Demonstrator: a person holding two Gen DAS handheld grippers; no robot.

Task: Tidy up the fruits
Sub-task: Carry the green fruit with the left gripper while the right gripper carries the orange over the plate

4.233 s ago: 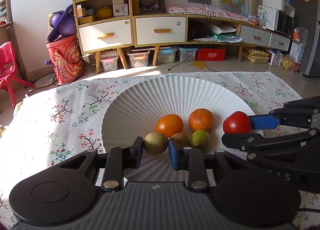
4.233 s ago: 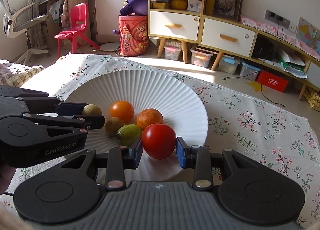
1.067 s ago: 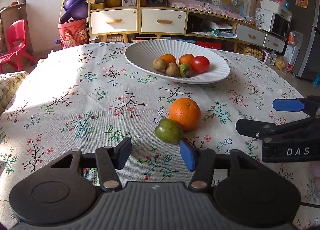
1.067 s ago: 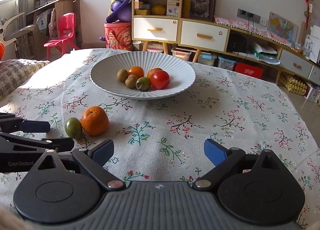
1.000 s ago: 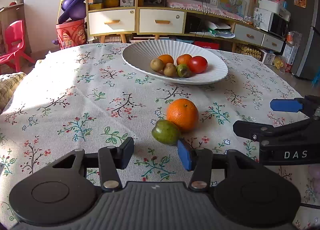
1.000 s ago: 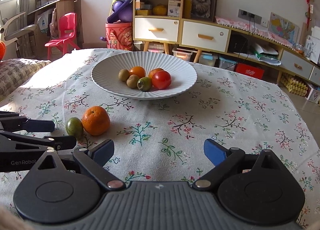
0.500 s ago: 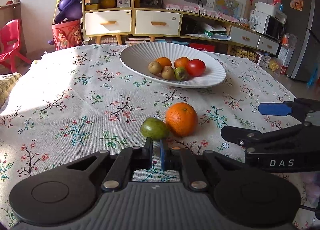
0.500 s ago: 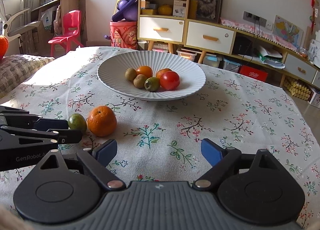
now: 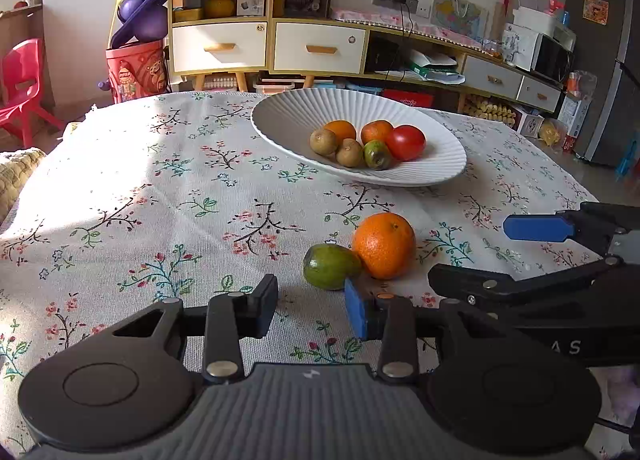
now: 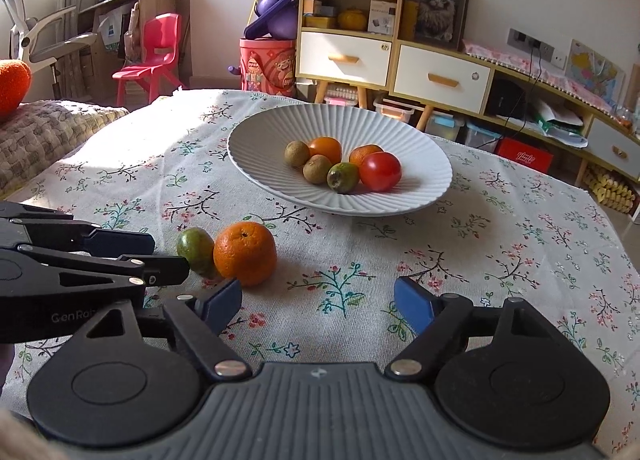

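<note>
A loose orange (image 9: pixel 385 245) and a small green fruit (image 9: pixel 330 266) touch each other on the floral tablecloth; both also show in the right wrist view, the orange (image 10: pixel 245 253) and the green fruit (image 10: pixel 196 245). My left gripper (image 9: pixel 311 309) is open and empty, just short of the green fruit. My right gripper (image 10: pixel 318 299) is open wide and empty, with the orange just beyond its left finger. A white ribbed plate (image 9: pixel 280 116) further back holds several fruits, among them a red tomato (image 9: pixel 405 142); the plate (image 10: pixel 416 164) also shows in the right wrist view.
The floral cloth (image 9: pixel 160 196) covers the whole table. Behind it stand a drawer cabinet (image 9: pixel 272 46), a red bucket (image 9: pixel 136 68) and a red chair (image 10: pixel 154 48). A woven cushion (image 10: pixel 44 132) lies at the table's left.
Half a second ago my left gripper was shut; now it is open again and nearer the green fruit. My right gripper has moved closer to the orange, still open.
</note>
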